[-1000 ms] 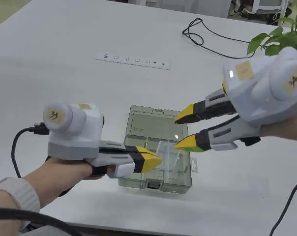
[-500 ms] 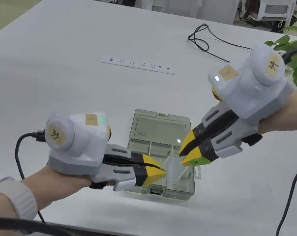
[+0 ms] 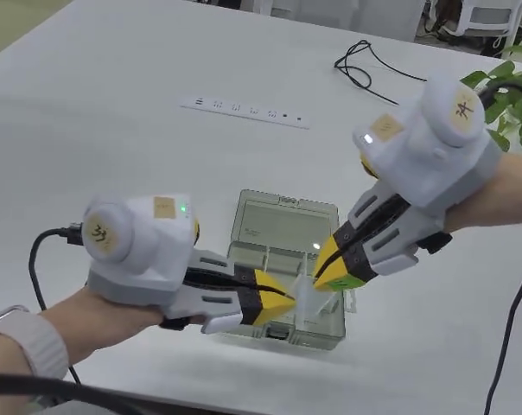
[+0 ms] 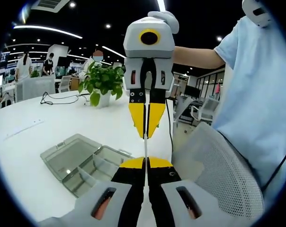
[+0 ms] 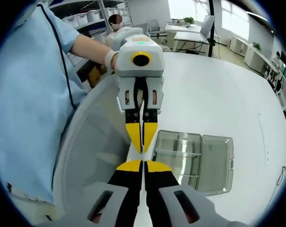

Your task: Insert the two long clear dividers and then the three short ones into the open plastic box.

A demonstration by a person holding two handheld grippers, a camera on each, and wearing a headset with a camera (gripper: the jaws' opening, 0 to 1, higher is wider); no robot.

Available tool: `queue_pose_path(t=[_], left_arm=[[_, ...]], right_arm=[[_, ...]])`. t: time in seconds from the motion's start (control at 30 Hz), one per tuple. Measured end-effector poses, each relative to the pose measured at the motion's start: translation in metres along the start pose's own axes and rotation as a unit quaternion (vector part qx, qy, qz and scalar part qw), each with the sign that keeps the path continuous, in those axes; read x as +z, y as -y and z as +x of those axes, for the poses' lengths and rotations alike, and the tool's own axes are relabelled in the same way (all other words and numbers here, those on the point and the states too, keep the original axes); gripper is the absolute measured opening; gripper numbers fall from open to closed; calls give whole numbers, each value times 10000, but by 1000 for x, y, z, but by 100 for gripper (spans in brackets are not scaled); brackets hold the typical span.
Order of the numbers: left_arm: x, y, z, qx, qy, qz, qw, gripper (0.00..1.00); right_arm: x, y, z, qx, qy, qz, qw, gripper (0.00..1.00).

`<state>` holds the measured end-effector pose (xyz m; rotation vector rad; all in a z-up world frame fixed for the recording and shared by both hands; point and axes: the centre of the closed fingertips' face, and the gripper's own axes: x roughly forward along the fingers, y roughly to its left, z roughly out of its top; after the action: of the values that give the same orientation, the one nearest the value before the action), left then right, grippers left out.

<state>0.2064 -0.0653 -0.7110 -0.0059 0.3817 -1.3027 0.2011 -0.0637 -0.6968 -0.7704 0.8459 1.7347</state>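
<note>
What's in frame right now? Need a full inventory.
plastic box: one, translucent grey-green, open on the table, lid flat behind it
clear divider: one, clear, over the box's near right part, held between the two grippers
power strip: one, white, farther back on the table
cable: one, black, far right of the table
plant: one, green, right edge
table: one, white
left gripper: white, yellow tips, shut on the divider
right gripper: white, yellow tips, shut on the divider
</note>
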Motion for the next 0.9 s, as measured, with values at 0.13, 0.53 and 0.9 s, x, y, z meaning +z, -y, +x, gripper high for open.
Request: queue_pose_path(t=[0.13, 0.53, 0.9], left_arm=[[-1, -1, 0, 39, -51, -4, 10000, 0], [-9, -3, -1, 120, -301, 75, 9994, 0], [-20, -25, -11, 766, -405, -141, 9961, 33]], right_arm=[[2, 2, 1, -62, -59, -1, 10000, 2], [0, 8, 7, -134, -349, -173, 9992, 2], [1, 18, 7, -263, -397, -96, 9988, 2]])
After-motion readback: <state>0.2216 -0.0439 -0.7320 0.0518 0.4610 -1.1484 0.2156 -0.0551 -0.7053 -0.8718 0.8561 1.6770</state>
